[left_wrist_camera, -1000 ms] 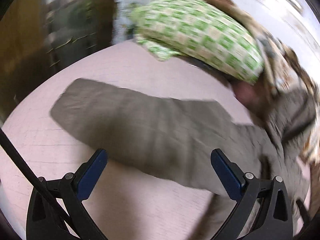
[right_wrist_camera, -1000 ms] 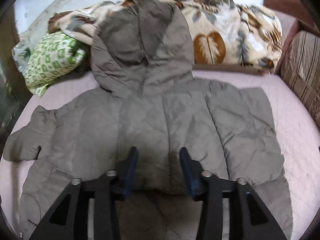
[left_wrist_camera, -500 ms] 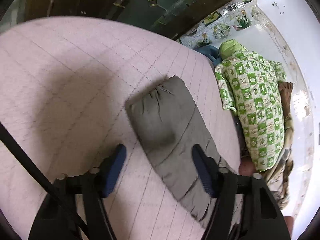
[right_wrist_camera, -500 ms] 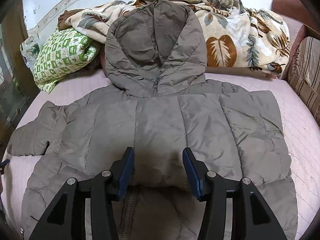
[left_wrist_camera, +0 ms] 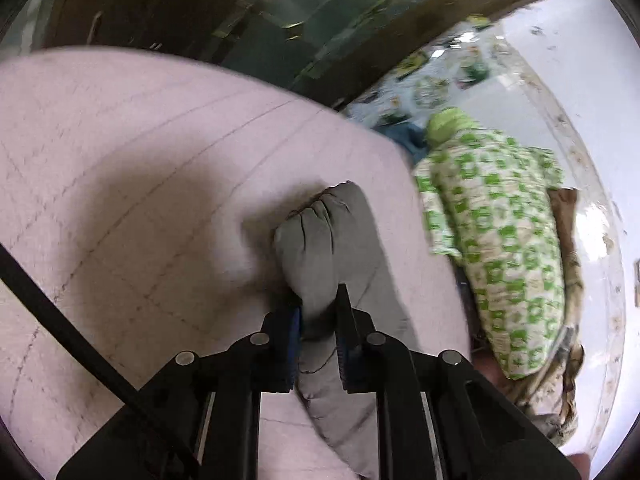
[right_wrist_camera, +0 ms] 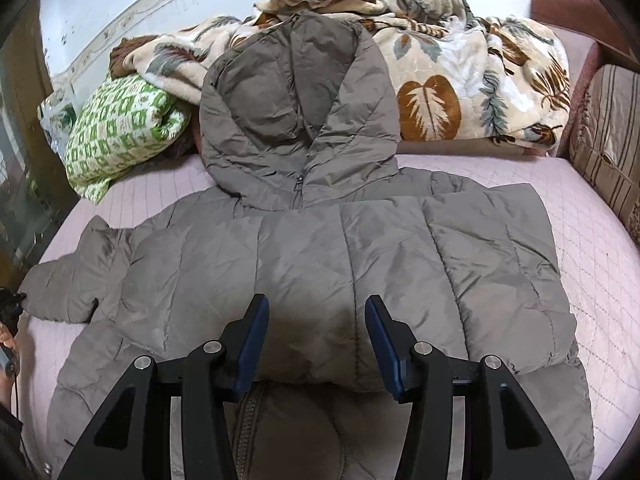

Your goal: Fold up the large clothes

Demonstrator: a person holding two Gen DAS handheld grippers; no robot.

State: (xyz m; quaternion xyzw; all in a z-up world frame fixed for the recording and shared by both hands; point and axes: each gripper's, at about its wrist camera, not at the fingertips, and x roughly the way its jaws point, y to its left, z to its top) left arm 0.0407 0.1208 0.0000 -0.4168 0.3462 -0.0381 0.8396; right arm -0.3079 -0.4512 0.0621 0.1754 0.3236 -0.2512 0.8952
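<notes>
A grey-brown hooded puffer jacket (right_wrist_camera: pixel 320 248) lies spread on a pink quilted bed (right_wrist_camera: pixel 592 264), hood toward the far wall. Its right sleeve is folded across the chest. Its left sleeve (right_wrist_camera: pixel 76 280) stretches out to the left. My left gripper (left_wrist_camera: pixel 318 304) is shut on the cuff end of that sleeve (left_wrist_camera: pixel 320 248), which bunches up between the blue pads. My right gripper (right_wrist_camera: pixel 314 320) is open and empty, hovering over the jacket's lower middle, near the folded sleeve's edge.
A green-and-white patterned pillow (right_wrist_camera: pixel 120 128), also in the left wrist view (left_wrist_camera: pixel 496 248), lies at the bed's far left. A leaf-print blanket (right_wrist_camera: pixel 460 80) is heaped along the wall. A striped cushion (right_wrist_camera: pixel 608 152) stands at the right. Dark furniture (left_wrist_camera: pixel 240 12) borders the bed's left side.
My left gripper swung to the sleeve end, moved over the cuff and closed on it. My right gripper opened a little wider and stayed over the jacket's lower middle.
</notes>
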